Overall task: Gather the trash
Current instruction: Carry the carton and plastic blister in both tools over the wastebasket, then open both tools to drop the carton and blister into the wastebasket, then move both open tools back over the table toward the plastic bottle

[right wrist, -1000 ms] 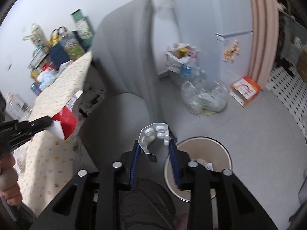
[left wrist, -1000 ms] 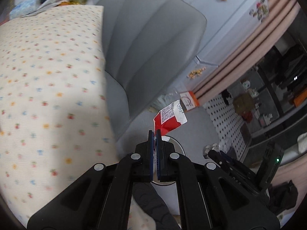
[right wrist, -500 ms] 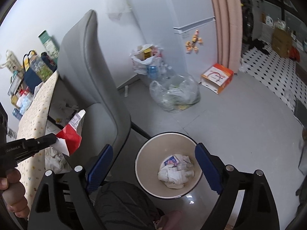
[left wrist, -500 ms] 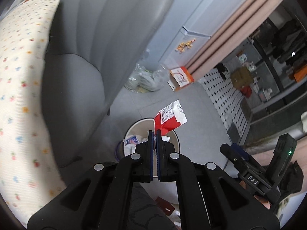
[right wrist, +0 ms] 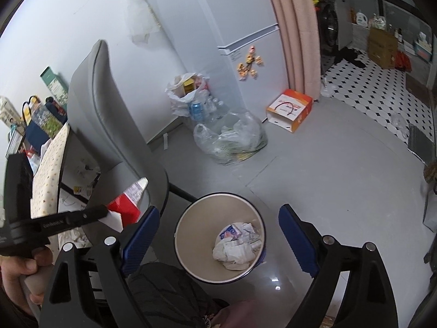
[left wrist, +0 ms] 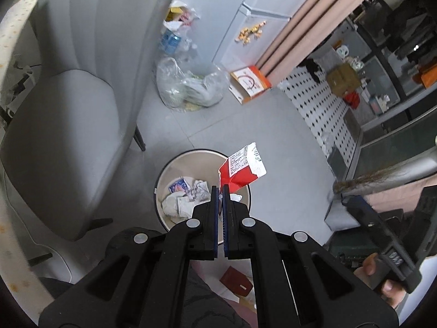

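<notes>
Left claw [left wrist: 220, 191] clamped on red wrapper [left wrist: 241, 168] just above bin [left wrist: 164, 175]; right claw [right wrist: 215, 232] wide, empty; advisable: centre over bin, then release.

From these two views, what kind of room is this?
Probably a lived-in home, a dining corner beside the kitchen: a white fridge with magnets, a grey chair at a cloth-covered table, and a waste bin on the floor.
</notes>
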### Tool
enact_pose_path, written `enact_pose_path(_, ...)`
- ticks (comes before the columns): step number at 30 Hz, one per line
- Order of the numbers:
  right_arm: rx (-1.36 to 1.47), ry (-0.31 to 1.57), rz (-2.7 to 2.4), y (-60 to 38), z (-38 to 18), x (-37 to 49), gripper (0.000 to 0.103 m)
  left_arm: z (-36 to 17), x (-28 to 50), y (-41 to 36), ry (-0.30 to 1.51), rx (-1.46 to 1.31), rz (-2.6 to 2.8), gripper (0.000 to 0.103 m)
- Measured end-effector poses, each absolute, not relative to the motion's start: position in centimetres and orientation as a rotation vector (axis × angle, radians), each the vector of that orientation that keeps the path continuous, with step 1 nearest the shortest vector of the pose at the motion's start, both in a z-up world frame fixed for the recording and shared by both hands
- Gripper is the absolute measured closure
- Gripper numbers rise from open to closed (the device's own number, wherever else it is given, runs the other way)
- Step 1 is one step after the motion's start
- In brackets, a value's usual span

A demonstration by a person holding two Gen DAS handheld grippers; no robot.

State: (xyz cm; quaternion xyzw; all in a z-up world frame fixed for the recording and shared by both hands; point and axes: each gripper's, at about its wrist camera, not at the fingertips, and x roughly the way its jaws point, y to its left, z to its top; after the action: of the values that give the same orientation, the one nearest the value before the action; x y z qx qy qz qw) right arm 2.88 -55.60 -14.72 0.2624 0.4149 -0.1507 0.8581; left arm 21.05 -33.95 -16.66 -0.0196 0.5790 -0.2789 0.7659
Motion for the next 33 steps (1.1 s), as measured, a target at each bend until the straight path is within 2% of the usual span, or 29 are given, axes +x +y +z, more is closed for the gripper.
enact_pose_path(6,0.599,0.872,-0.323,-57.1,-15.6,1.5,0.015,-18.8,21.2,-35.7,1.315,-0.015,-0.593,0.099)
enact_pose_path(8,0.621,0.881,-0.318,-57.4,-16.0,1.5,0.015,-19.5,21.4,-36.1,1.343,-0.029,-0.612,0.086)
enact_pose_path(10,0.626,0.879,-0.325,-57.6,-15.9,1.6,0.015,-19.6,21.5,-36.0,1.346,-0.067,-0.628,0.050)
enact_pose_path(13,0.620,0.874,-0.322,-57.5,-15.7,1.9,0.015,-19.0,21.3,-35.5,1.312,-0.095,-0.633,0.030)
enact_pose_path(22,0.600,0.889,-0.291,-55.5,-15.4,3.6,0.015,-14.7,21.0,-33.1,1.218,-0.114,-0.633,0.010)
enact_pose_path(33,0.523,0.815,-0.216,-51.2,-11.4,6.0,0.008,-8.3,19.4,-26.2,1.031,-0.205,-0.545,0.006)
